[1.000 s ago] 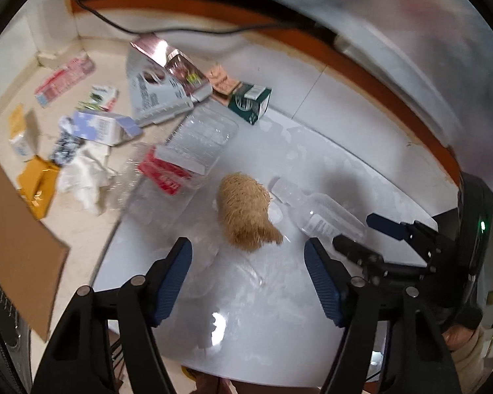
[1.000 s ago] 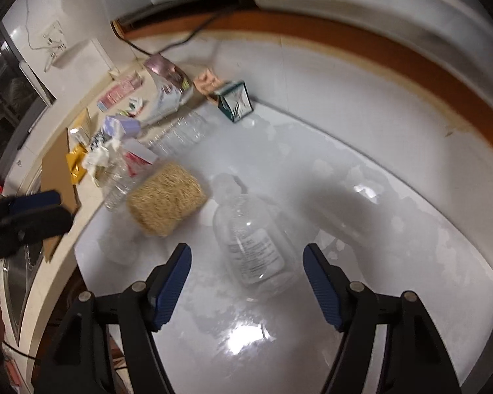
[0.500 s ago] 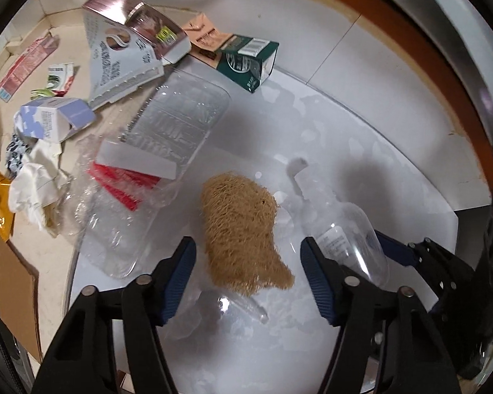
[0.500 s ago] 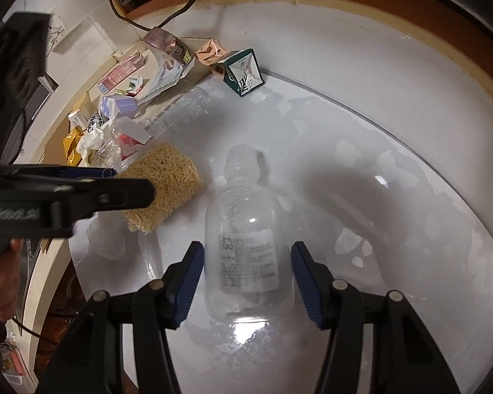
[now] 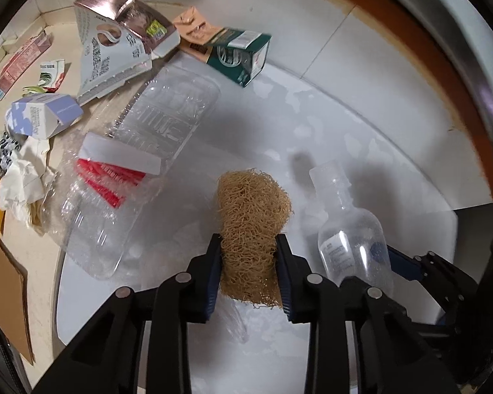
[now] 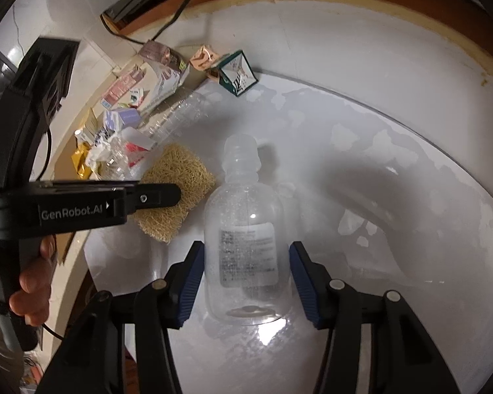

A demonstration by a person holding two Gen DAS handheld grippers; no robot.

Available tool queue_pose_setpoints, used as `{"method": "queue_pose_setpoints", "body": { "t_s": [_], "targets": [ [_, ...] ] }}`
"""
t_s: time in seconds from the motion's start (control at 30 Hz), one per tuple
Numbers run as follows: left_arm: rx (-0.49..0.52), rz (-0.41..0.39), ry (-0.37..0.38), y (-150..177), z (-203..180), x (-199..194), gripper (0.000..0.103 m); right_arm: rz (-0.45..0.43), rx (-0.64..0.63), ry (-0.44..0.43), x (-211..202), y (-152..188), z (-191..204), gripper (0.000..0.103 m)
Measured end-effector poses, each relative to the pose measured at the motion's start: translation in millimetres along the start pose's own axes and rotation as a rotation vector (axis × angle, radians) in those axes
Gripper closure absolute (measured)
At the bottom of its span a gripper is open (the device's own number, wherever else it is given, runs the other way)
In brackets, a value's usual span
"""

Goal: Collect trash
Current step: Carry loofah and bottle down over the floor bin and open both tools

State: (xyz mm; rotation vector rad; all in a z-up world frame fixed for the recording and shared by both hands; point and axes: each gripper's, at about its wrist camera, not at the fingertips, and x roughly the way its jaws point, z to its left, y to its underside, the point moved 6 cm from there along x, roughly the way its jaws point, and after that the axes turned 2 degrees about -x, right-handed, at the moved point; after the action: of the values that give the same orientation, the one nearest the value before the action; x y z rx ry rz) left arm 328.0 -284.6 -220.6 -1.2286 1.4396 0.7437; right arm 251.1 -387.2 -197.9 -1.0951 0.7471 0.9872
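Observation:
A tan fibrous scrubber (image 5: 249, 203) lies on the white round tabletop (image 5: 345, 131). My left gripper (image 5: 249, 239) points steeply down on it, and its closing jaws press both blue pads into the scrubber's near end. In the right wrist view the same scrubber (image 6: 177, 177) sits under a left gripper finger (image 6: 148, 197). A clear empty bottle (image 6: 243, 213) with a white label lies beside it, cap away from me. My right gripper (image 6: 246, 246) straddles the bottle's lower body, jaws closing, with slim gaps still showing at the pads.
To the left lie a clear plastic tray (image 5: 171, 121), a crushed bottle with a red label (image 5: 105, 203), a green carton (image 5: 240, 55), a pink-silver carton (image 5: 115, 32), a purple-white carton (image 5: 42, 115), tissue (image 5: 16, 184) and cardboard (image 5: 0, 262). A hand (image 6: 33, 282) holds the left gripper.
My left gripper dropped onto the scrubber and its jaws narrowed from wide apart to pressing on it. The right gripper's jaws drew in around the bottle.

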Motion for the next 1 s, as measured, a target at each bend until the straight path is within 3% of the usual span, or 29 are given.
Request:
{"method": "queue_pose_setpoints", "body": {
  "t_s": [0.33,0.67,1.0],
  "targets": [
    [-0.004,-0.078,0.174,23,-6,-73,0.074,-0.087,0.047,-0.033,-42,5,10,0.050],
    [0.065,-0.144,0.129,45,-12,-117,0.076,-0.112,0.046,-0.037,-58,14,22,0.050],
    [0.088,-0.197,0.076,93,6,-158,0.078,-0.120,-0.005,-0.073,-70,32,57,0.050]
  ]
}}
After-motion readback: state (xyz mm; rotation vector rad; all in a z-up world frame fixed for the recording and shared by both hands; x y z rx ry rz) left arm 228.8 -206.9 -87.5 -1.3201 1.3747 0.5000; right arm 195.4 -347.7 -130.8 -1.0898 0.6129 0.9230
